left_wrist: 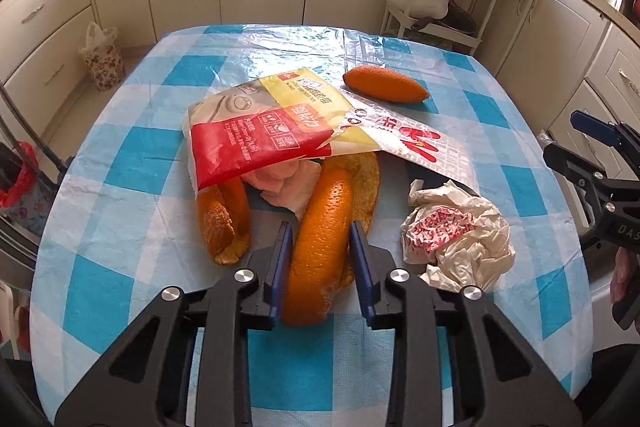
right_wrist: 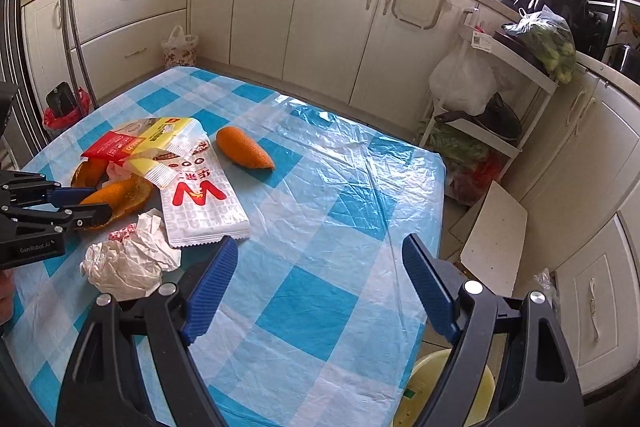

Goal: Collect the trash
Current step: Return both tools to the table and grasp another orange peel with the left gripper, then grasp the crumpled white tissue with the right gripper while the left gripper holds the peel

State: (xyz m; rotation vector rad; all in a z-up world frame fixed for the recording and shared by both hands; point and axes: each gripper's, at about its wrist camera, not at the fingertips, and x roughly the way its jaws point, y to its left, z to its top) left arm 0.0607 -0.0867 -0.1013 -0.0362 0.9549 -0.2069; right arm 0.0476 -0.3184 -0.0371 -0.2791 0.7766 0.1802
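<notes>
Left claw: narrowed around the long orange peel on the counter; the left pad touches the rind, the right pad looks a sliver off it, so I cannot tell if the grip is firm.
Right claw: wide, nothing between its pads, hanging over bare checked cloth near the counter's edge.
Trash: a second peel just left of the gripped one, a red-and-yellow packet lying over both, a white wrapper with a red W, crumpled paper, and a lone peel piece farther back.
Bin: a yellow tub shows below the counter's edge by the right claw, probably the target.
Risk, slip: the curved, glossy rind could squirt out of a light pinch.
Risk, drag: the packet rests on the peel's far end, so lifting may tip it off or scatter the tissue beneath.
</notes>
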